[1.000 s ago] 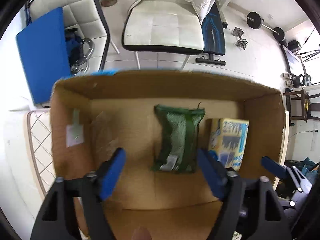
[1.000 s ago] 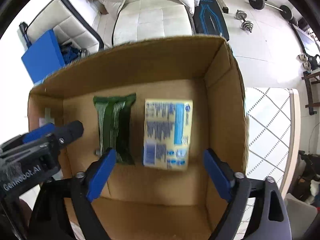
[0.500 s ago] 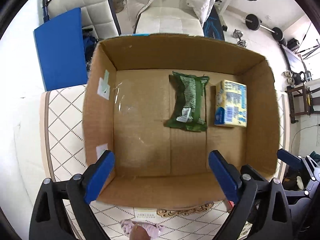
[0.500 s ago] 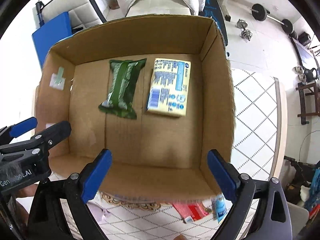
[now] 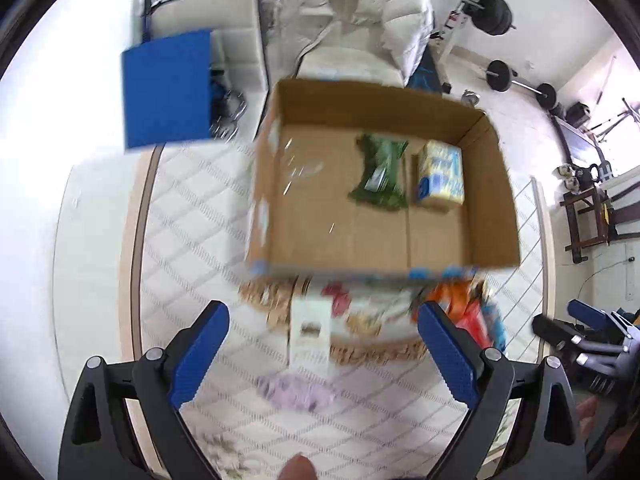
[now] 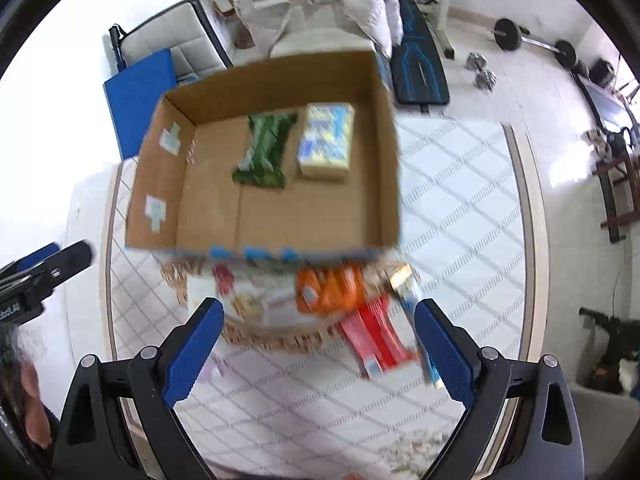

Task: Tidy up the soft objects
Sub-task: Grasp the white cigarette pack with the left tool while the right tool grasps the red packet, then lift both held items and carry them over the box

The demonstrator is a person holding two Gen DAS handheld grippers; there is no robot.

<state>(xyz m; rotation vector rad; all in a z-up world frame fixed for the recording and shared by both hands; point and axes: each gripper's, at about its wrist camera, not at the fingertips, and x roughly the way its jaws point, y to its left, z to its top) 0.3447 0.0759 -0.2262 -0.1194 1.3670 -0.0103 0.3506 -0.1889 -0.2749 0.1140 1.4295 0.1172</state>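
Matt brown cardboard box [image 6: 276, 236]; glossy green plastic packet [image 6: 264, 152] inside; quilted white cloth covers the desk [image 6: 460, 208]; claw pads [image 6: 192, 354] of textured blue rubber.

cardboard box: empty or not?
Not empty. The cardboard box holds a green packet and a yellow-blue pack, lying side by side on its floor.

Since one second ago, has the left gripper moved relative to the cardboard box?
Yes. The left gripper has pulled back and up from the cardboard box, now over the packets before it.
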